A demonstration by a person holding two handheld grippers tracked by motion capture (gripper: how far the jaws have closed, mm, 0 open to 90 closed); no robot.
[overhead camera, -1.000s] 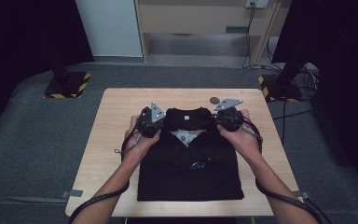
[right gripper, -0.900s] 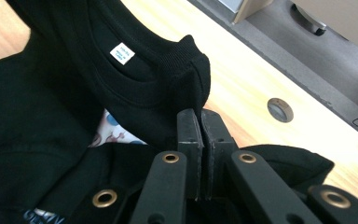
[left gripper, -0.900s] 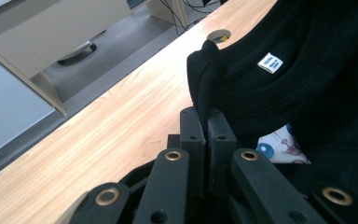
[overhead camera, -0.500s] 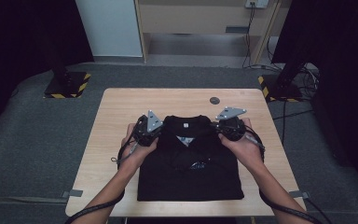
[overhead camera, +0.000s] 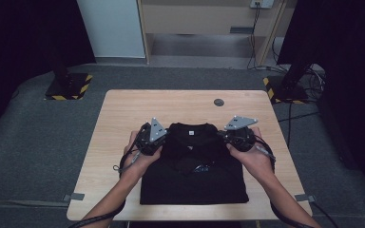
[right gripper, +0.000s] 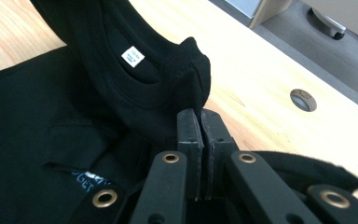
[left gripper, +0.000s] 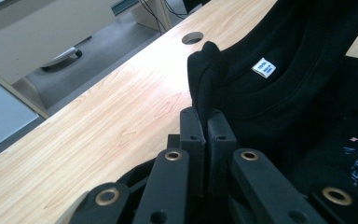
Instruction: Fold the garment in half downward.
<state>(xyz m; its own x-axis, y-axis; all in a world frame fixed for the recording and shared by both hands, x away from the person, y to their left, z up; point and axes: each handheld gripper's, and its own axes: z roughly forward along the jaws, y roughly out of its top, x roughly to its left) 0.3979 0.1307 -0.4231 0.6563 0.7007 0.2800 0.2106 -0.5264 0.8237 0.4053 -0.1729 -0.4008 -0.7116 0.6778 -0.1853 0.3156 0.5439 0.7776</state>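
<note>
**Grippers pinching black shirt at both shoulders**

Two grippers are working here, one per hand. Left gripper [overhead camera: 160, 136] is sitting at the shirt's upper left corner, jaws closed flat together on a fold of black cloth; the left gripper view is showing the fabric bunching up just past the tips [left gripper: 208, 122]. Right gripper [overhead camera: 228, 137] is mirroring it at the upper right corner, jaws likewise clamped on a ribbed collar-side fold [right gripper: 199, 122]. Each gripper is carrying one grey three-cornered plate on top and trailing one cable.

One black shirt [overhead camera: 193, 175] is lying on the table's near half, centred, folded into a roughly square block, with the neck end rising off the surface between the two grippers. Fabric is looking soft and matte, knit, with a ribbed round collar. One small white label [left gripper: 264, 67] is sitting inside the neck; one pale printed logo [overhead camera: 200, 167] is showing mid-chest, too small to read.

One table [overhead camera: 123, 118], light wood-grain top, rectangular, smooth. One round hole [overhead camera: 218, 102] with a dark rim is sitting near the far edge, well apart from the shirt.

Two forearms are coming in from the near side.
</note>
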